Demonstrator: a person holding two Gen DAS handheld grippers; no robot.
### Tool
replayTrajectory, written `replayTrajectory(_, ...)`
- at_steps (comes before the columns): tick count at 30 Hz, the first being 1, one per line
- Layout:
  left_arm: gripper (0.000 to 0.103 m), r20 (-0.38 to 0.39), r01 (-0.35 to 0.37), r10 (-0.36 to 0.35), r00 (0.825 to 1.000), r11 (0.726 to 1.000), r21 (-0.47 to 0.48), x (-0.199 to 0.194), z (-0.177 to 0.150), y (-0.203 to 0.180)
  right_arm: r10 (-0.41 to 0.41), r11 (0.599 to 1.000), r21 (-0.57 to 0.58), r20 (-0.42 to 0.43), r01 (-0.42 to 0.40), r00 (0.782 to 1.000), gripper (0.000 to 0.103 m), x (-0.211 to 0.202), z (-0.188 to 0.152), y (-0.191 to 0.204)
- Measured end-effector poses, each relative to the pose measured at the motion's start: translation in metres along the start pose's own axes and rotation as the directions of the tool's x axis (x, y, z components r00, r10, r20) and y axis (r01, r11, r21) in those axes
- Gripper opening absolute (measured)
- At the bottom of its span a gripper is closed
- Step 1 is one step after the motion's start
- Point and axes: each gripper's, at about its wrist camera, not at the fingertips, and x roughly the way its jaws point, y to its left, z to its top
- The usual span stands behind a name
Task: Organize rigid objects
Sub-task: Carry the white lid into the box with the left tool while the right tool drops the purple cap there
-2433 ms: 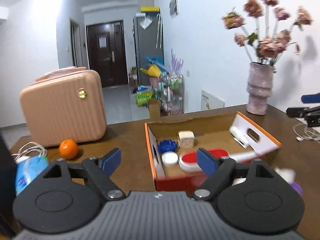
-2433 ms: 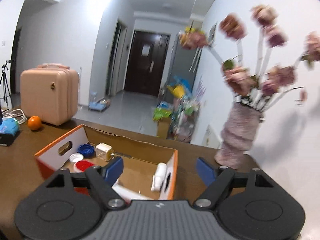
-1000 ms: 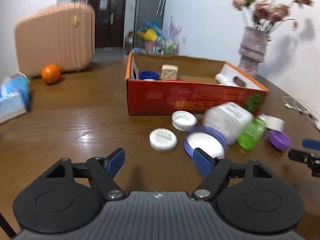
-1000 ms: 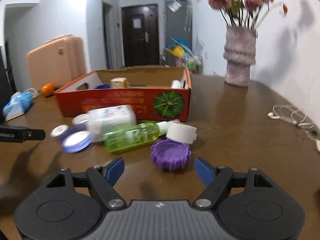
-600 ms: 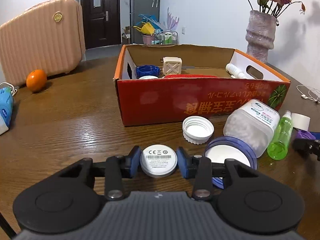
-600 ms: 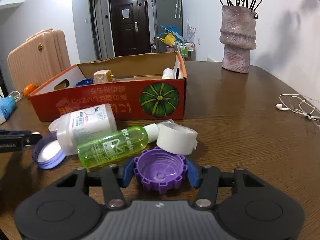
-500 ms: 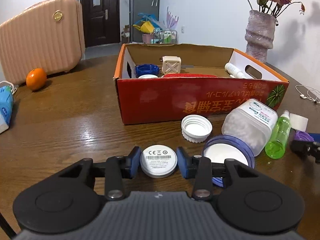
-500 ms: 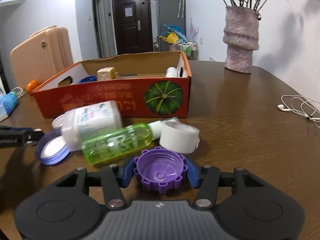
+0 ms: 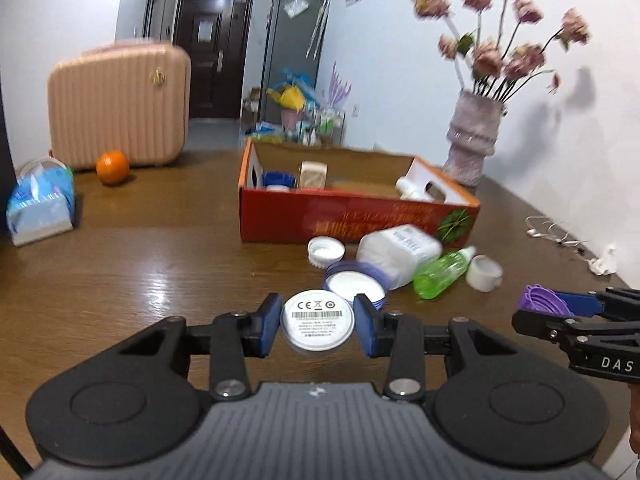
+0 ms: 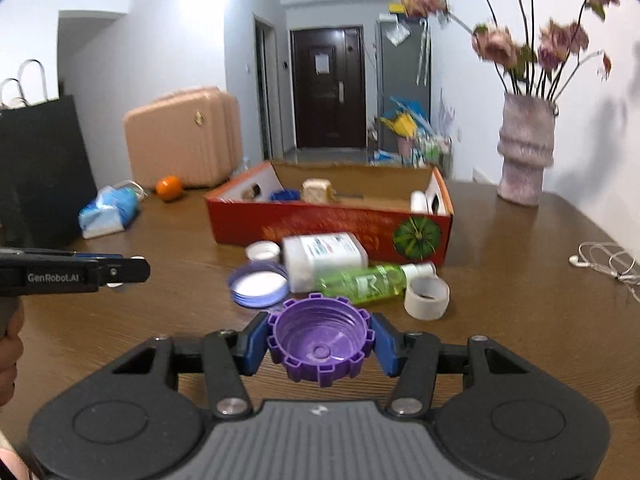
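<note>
My left gripper (image 9: 318,326) is shut on a white round disc (image 9: 318,322) with a barcode label and holds it above the table. My right gripper (image 10: 320,340) is shut on a purple toothed cap (image 10: 320,338), also lifted; it also shows in the left wrist view (image 9: 544,302). The red cardboard box (image 9: 356,222) (image 10: 332,226) stands ahead with a blue lid, a beige cube and a white bottle inside. In front of it lie a white jar (image 10: 324,256), a green bottle (image 10: 364,282), a blue-rimmed lid (image 10: 258,284), a white cap (image 10: 263,251) and a tape roll (image 10: 426,298).
A pink suitcase (image 9: 120,104), an orange (image 9: 112,167) and a blue tissue pack (image 9: 42,202) sit at the left. A vase of flowers (image 9: 474,144) stands behind the box. White earphones (image 10: 604,264) lie at the right. A black bag (image 10: 40,168) is at the far left.
Both grippers closed on their objects about half a second ago and have since risen off the table, drawing back from the box with the disc and the purple cap.
</note>
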Motion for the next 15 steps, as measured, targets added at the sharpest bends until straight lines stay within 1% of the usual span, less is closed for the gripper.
replayTrajectory(4,0.040,0.033,0.000,0.000,0.999,1.000,-0.002,-0.021,0.000,-0.003,0.001,1.000,-0.009,0.026,-0.001,1.000,0.053,-0.018,0.000,0.004)
replayTrajectory(8,0.040,0.058,0.007,-0.008,0.998,1.000,0.008,-0.022,0.009,-0.002,-0.006,1.000,-0.012,0.051,0.006,0.999,0.053,-0.020,0.012,-0.002)
replayTrajectory(11,0.040,0.061,0.011,-0.012,0.998,1.000,0.014,-0.003,0.033,0.003,0.010,1.000,-0.022,0.067,-0.009,0.998,0.053,-0.006,0.036,-0.012)
replayTrajectory(13,0.040,0.057,0.007,-0.008,0.998,1.000,0.019,0.015,0.053,0.008,0.006,0.999,-0.035,0.078,-0.003,0.997,0.053,0.015,0.059,-0.021)
replayTrajectory(15,0.040,0.039,0.012,-0.013,0.999,1.000,0.027,0.043,0.077,0.014,0.007,1.000,-0.028,0.062,-0.005,0.998,0.053,0.046,0.083,-0.034)
